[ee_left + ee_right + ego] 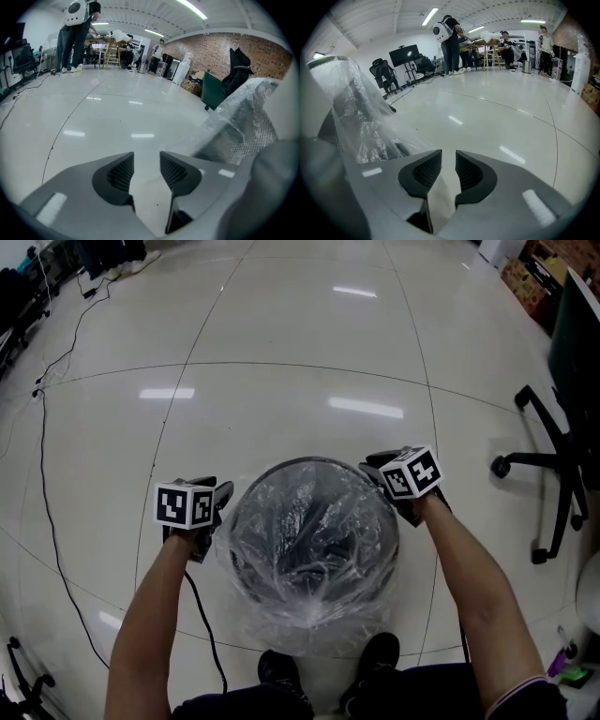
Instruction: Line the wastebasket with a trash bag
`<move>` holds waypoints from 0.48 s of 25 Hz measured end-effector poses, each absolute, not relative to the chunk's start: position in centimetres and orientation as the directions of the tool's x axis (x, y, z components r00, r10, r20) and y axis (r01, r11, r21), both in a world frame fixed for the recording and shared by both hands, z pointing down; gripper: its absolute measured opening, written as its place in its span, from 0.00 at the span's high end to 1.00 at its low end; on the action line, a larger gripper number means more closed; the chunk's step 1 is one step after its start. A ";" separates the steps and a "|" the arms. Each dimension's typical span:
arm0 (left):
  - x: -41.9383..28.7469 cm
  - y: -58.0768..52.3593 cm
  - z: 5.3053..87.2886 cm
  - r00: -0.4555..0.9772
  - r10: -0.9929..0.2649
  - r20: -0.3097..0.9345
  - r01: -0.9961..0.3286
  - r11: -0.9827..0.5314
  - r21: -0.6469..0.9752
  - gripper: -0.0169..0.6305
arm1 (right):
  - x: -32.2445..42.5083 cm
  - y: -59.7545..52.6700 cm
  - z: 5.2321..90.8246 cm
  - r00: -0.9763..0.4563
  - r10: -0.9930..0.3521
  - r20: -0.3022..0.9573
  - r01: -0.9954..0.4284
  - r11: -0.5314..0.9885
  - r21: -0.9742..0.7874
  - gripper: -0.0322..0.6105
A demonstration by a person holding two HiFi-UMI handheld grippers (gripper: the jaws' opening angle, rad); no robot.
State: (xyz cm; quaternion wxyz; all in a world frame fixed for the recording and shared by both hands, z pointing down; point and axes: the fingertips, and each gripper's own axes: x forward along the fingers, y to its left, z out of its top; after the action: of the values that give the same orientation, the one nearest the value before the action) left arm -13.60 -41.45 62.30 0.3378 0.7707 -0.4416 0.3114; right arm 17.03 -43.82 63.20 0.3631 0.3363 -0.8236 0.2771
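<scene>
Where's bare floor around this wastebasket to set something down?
Wide bare floor beyond the wastebasket, and left of it out to the cable. Crowded on the right by the office chair and at the near side by the shoes.

The bag (314, 531) was thin, clear, crinkled plastic, glossy. The basket (258, 133) beneath looked like dark metal mesh. The floor (281, 352) was smooth and shiny. The left gripper (146, 159) was matt grey plastic, its pads (119, 174) ribbed.
</scene>
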 end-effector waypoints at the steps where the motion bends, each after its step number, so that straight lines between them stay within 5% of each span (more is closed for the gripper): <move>1: -13.5 -41.3 62.4 0.412 -0.465 0.784 -0.889 -0.395 0.233 0.74 | 17.0 -43.8 63.1 -0.519 -0.352 0.779 -0.753 0.619 -0.223 0.80; 4: -12.9 -40.9 62.7 0.400 -0.449 0.799 -0.881 -0.429 0.200 0.95 | 17.2 -43.6 62.4 -0.543 -0.348 0.764 -0.745 0.619 -0.247 0.79; 12: -10.9 -40.3 62.2 0.426 -0.425 0.799 -0.866 -0.446 0.225 0.95 | 19.5 -43.3 60.1 -0.531 -0.360 0.767 -0.750 0.621 -0.228 0.80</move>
State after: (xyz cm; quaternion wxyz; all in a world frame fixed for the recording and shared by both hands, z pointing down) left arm -10.88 -40.34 62.22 0.3248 0.7794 -0.4141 0.3399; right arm 19.48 -43.34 60.11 0.3500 0.3346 -0.8293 0.2789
